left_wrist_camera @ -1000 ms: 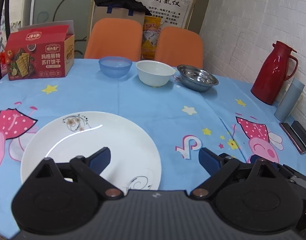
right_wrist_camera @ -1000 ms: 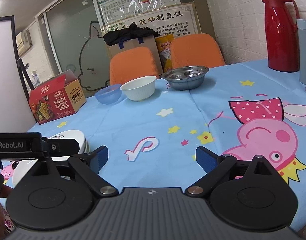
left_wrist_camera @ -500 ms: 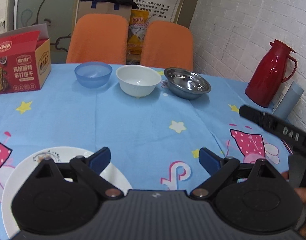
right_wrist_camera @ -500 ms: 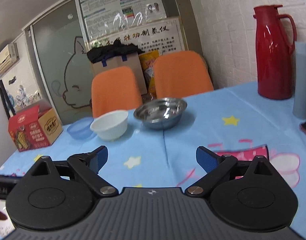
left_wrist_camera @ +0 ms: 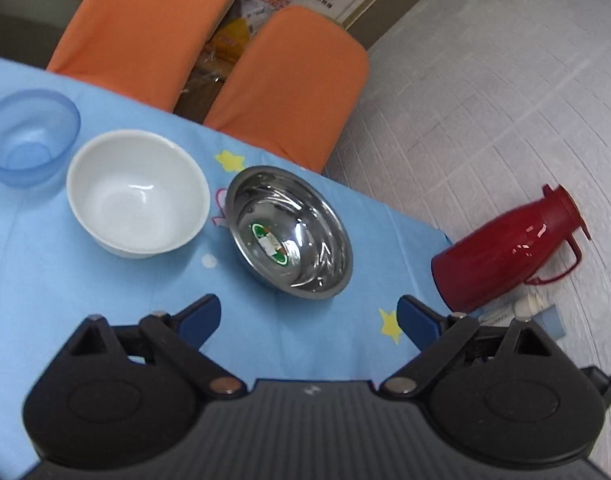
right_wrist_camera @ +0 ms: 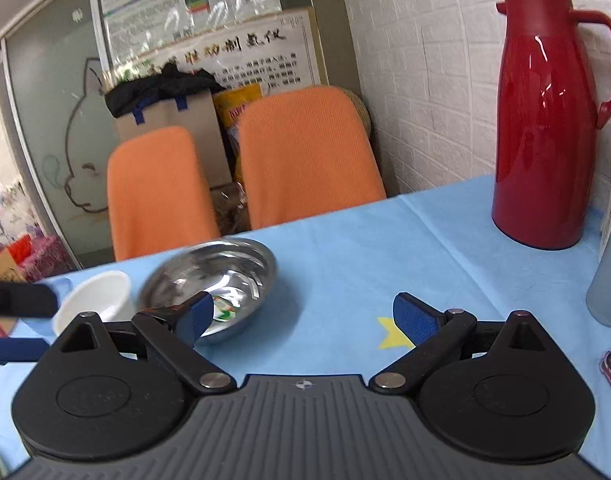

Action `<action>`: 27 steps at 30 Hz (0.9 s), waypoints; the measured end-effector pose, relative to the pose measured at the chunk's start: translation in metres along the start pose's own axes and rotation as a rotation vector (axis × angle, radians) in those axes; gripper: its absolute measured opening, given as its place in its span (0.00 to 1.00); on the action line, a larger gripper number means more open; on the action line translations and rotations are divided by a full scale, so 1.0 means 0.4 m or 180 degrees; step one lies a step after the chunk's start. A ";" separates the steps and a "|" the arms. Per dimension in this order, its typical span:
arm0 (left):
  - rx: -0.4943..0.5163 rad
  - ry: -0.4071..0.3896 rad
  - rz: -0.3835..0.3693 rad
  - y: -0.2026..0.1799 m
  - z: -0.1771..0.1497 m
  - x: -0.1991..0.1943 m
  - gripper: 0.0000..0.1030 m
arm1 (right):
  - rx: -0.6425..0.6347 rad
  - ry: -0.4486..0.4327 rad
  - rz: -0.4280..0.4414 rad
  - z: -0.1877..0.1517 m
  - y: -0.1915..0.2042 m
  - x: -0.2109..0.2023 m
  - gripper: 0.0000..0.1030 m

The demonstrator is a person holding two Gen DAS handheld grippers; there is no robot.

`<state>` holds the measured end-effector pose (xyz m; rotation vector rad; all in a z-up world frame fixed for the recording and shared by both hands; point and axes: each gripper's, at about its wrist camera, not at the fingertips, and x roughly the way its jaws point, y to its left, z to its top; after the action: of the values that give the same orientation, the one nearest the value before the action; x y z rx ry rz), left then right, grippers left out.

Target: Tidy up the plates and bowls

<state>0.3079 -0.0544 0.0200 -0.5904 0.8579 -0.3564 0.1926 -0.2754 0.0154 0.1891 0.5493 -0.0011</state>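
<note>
The desk [left_wrist_camera: 105,320] is the biggest thing, with a blue cloth with stars over it. Its far edge runs just behind the bowls, and two orange chairs [left_wrist_camera: 289,80] stand right past that edge. A white brick wall [right_wrist_camera: 425,80] is on the right side. A red jug [right_wrist_camera: 545,120] stands by the wall near the desk's right edge, with nothing seen inside since its lid is on. Three bowls sit in a row near the far edge. The steel bowl [left_wrist_camera: 289,236] is the widest, and it holds only a small sticker at the bottom. The white bowl [left_wrist_camera: 137,200] is just beside it on the left and has nothing in it. The blue bowl [left_wrist_camera: 29,140] is the smallest, just left of the white one, and it also has nothing in it. The left hand-held gripper [left_wrist_camera: 309,316] is spread wide with nothing between its fingers, above bare cloth just in front of the steel bowl. The right hand-held gripper [right_wrist_camera: 305,316] is spread wide too, holding nothing, its left finger in front of the steel bowl [right_wrist_camera: 213,280]. Bare cloth lies open between the steel bowl and the jug.
</note>
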 end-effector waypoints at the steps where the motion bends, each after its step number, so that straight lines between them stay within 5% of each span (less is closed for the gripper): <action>1: -0.0081 0.0047 0.0005 0.007 0.011 0.028 0.90 | -0.0019 0.0030 -0.0004 0.004 -0.005 0.011 1.00; 4: -0.0075 0.0084 -0.0106 0.001 0.050 0.074 0.90 | -0.0122 0.0130 -0.0011 0.018 -0.015 0.041 1.00; 12: 0.1030 -0.0041 -0.0049 -0.051 0.166 0.134 0.90 | -0.0123 0.0315 0.0133 0.046 -0.011 0.114 1.00; 18: 0.1071 0.0178 0.0159 0.010 0.217 0.278 0.90 | -0.0387 0.0427 0.0165 0.050 0.054 0.185 1.00; 27: 0.1471 0.0335 0.0459 -0.001 0.200 0.359 0.89 | -0.0444 0.0664 0.0221 0.025 0.084 0.276 1.00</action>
<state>0.4589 -0.1018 -0.0251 -0.0815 0.8765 -0.4399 0.2935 -0.2388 -0.0276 0.0720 0.7479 0.1253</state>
